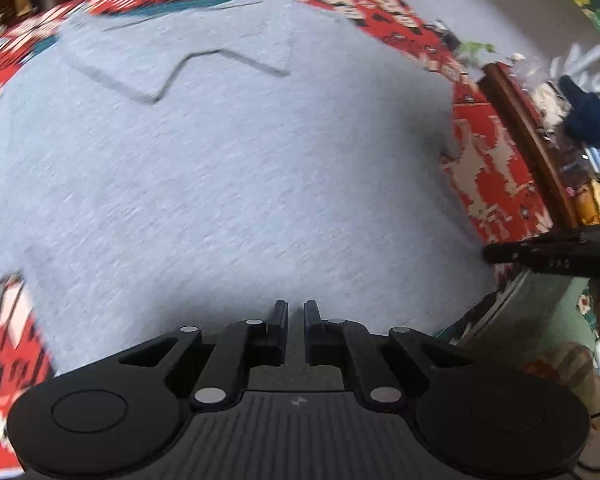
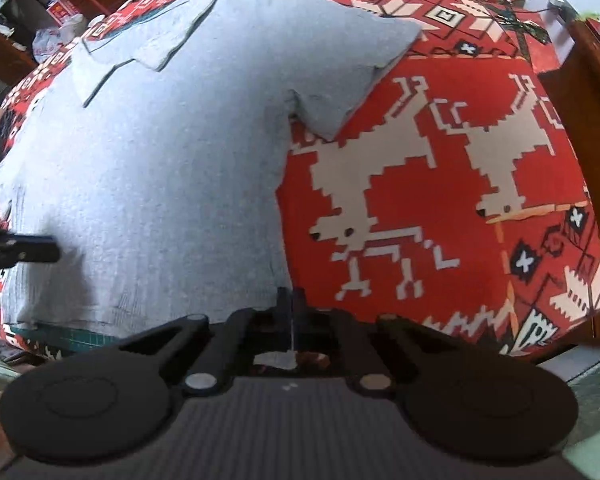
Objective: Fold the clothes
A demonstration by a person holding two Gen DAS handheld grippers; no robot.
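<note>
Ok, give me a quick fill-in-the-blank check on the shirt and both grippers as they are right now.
1. The grey polo shirt lies spread on a patterned ____ blanket.
2. The right gripper sits at the shirt's hem with its jaws ____.
3. The blanket's white animal figures lie beside the shirt's short ____.
4. The left gripper hovers over the ____ fabric.

Missing words: red; shut; sleeve; grey

Your left wrist view is smeared by motion blur across the pale grey knitted polo shirt (image 1: 228, 168); your right view is sharp. Both bulge at the fisheye edges, evenly daylit, with soft shadows under the tongs.
</note>
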